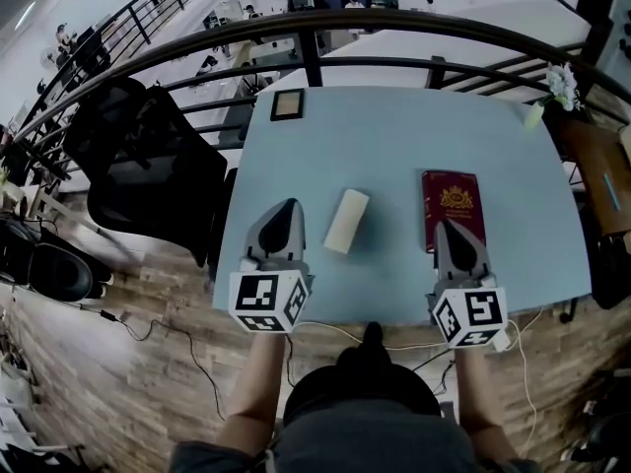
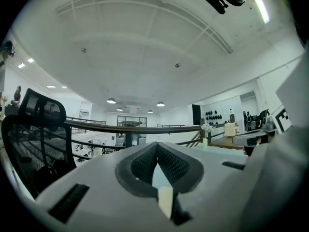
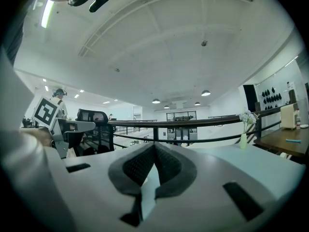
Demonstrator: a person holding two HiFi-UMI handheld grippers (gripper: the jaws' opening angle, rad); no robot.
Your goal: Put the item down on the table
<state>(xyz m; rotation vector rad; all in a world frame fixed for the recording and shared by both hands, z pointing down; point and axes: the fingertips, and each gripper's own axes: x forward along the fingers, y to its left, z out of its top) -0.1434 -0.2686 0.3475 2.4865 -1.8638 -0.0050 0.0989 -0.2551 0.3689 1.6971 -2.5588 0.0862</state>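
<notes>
A cream-coloured roll [image 1: 346, 221] lies on the light blue table [image 1: 385, 136], between my two grippers and touched by neither. My left gripper [image 1: 289, 206] hovers just left of it, jaws shut with nothing between them. In the left gripper view the shut fingertips [image 2: 157, 145] meet, and a cream sliver [image 2: 165, 201] shows through the gap below them. A red passport [image 1: 451, 201] lies flat to the right. My right gripper [image 1: 443, 225] is over its near end, shut and empty, its pads [image 3: 154, 146] meeting in the right gripper view.
A small dark-framed square [image 1: 287, 103] lies at the table's far left corner. A black office chair [image 1: 148, 156] stands left of the table. A dark railing [image 1: 315, 28] runs behind it. A vase with white flowers [image 1: 557, 89] and a wooden table [image 1: 601, 170] are at the right.
</notes>
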